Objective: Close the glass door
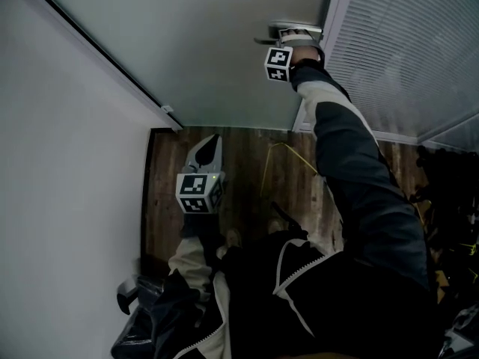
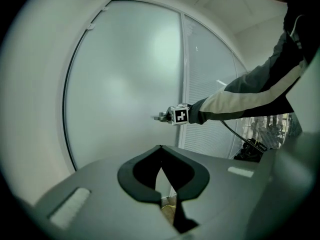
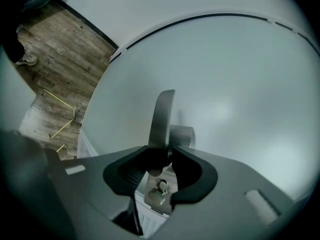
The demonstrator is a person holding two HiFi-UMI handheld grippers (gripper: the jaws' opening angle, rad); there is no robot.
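right tongs (image 3: 163, 155) clenched on door handle (image 3: 162, 115) to steer glass door (image 3: 230, 79) | left tongs (image 2: 160, 170) pressed together, empty, spare

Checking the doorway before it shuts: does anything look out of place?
What looks like a thin yellow wire lies bent on the wooden floor near the foot of the glass door, stray there. Whether it lies in the door's path I cannot tell. Nothing else stands out.

Wood floor (image 1: 239, 163), yellow cord (image 1: 298, 158), slatted blinds (image 1: 404, 51), white wall (image 1: 60, 200)
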